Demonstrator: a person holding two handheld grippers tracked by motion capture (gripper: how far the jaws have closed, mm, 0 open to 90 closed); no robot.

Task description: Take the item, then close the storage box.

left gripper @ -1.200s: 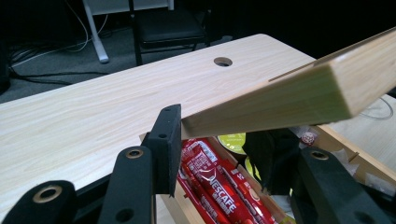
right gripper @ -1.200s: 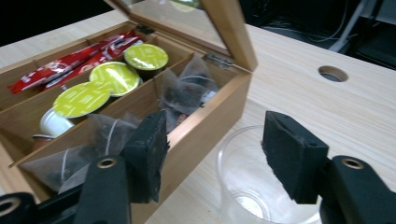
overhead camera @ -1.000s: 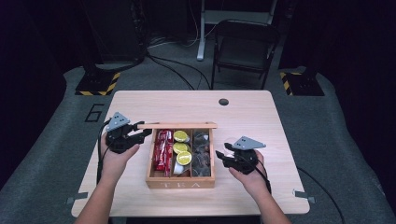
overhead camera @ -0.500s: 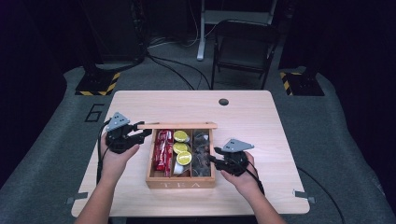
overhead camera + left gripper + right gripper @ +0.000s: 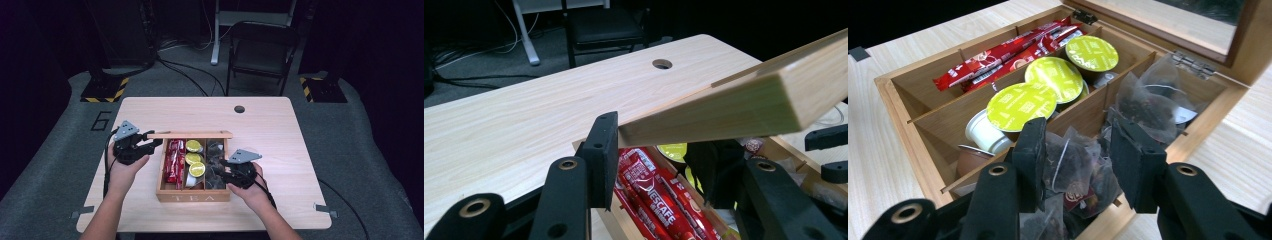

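So the wooden tea box (image 5: 192, 192) sits at the near edge of the table (image 5: 280, 125), about the middle of that edge, with its lid (image 5: 190, 134) tipped up. The left gripper (image 5: 152, 143) is clamped shut on the lid's left end and is what keeps it up; in the left gripper view the lid's edge (image 5: 724, 107) runs right between the jaws. The right gripper (image 5: 221, 169) is down in the box's right compartment over the tea bags (image 5: 1143, 100), and its jaws have just been closing in a bit. In the right gripper view a bag (image 5: 1073, 165) lies between the pads, but they don't look pressed on it yet, so I'd call it open, not holding anything.

What could go wrong, as I see it: those bags are piled up and tangled, so a pinch could catch two at once or just a corner that slips out on the lift. If the left grip gives, the lid drops onto the right gripper. Tugging sideways could also drag the whole box along the edge.

Counts: one box, three compartments. Three green-lidded pods (image 5: 1020, 105) in the middle one, plus what looks like another white cup or two underneath. A bundle of red coffee sticks (image 5: 998, 62) on the left; I can't count them exactly. Several tea bags; too jumbled for a number.
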